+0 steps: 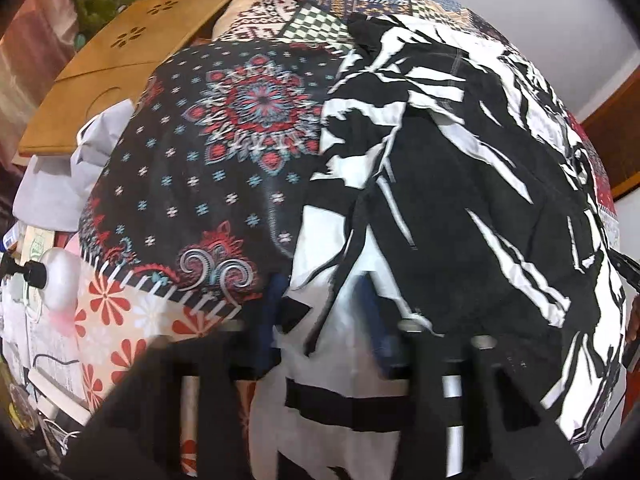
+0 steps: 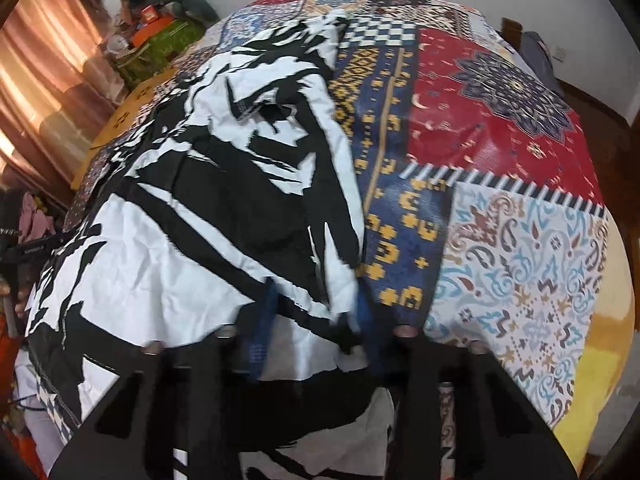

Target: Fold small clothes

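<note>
A: Patchwork cloth [image 2: 492, 128] covers the desk from edge to edge, and your black-and-white garment [image 2: 208, 200] lies spread over it. In the right wrist view it fills the left half of the frame, and its long axis runs from the lower left up toward the top centre.

B: Where are my hand-held grippers against it?

A: Both sit at its near hem. Your right hand-held gripper [image 2: 316, 336] is at the bottom centre of its view, its blue pads drawn in on the corner where the white fabric ends. Your left hand-held gripper [image 1: 320, 328] is at the bottom centre of its own view and looks pinched on the hem too, though blur hides the contact itself.

B: Which way does the fold go?

A: Away from you, I'd judge, up the frame along that long axis. The garment stretches straight ahead of both pairs of fingers, so neither hand is nearer.

B: Room to move?

A: Bare patchwork lies open on the right of the right wrist view. In the left wrist view a wooden board [image 1: 120, 64] and clutter crowd the upper left, just off the desk's edge, so keep the cloth clear of that side.
</note>
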`<state>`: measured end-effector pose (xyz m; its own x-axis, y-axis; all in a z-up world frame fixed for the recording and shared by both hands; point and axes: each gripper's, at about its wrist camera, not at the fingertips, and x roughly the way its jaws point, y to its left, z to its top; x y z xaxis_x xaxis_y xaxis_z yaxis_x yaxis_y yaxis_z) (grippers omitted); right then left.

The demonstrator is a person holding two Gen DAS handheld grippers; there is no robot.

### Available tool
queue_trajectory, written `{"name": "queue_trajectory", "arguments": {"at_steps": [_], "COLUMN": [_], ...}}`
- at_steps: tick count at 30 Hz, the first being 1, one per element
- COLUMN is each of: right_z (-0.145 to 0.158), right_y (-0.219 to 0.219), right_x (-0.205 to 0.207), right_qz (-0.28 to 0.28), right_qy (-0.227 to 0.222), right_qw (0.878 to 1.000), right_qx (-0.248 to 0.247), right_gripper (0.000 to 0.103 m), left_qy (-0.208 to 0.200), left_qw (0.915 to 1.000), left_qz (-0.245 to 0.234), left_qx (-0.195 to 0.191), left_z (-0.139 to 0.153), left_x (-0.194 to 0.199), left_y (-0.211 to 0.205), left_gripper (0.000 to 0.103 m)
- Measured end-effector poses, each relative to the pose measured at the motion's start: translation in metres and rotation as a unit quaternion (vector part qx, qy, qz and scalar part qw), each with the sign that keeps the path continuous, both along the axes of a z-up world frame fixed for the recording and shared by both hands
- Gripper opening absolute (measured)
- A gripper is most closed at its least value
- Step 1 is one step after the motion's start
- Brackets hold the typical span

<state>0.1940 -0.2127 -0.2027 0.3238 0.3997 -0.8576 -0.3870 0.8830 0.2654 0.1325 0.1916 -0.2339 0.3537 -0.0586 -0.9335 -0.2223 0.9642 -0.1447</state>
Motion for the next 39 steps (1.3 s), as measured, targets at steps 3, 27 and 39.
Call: {"name": "queue_trajectory", "arguments": {"at_steps": [3,27,39], "right_z": [0.006,0.026,0.044], "right_y": [0.006,0.005,-0.027], "right_x": [0.000,0.098,0.063], "right_qz": [0.010,-0.068,-0.084], "right_qy": [-0.006,-0.071,-0.071], "right_qw": [1.000,0.995,0.994], "right_qx": [0.005,0.000,-0.012], "right_gripper": [0.008,0.008,0.049], "left_qy": [0.009,-0.060,-0.079], "left_qw": [0.9999,0.9927,0.9905], "left_qz": [0.001,0.054,0.049], "left_qx": [0.012,0.090,0.102], "left_z": [0.005,0.042,0.065], "left_x": [0.010,0.126,0.073], "left_y": [-0.006,0.032,0.043], "left_gripper": [0.008,0.010,0.060]}}
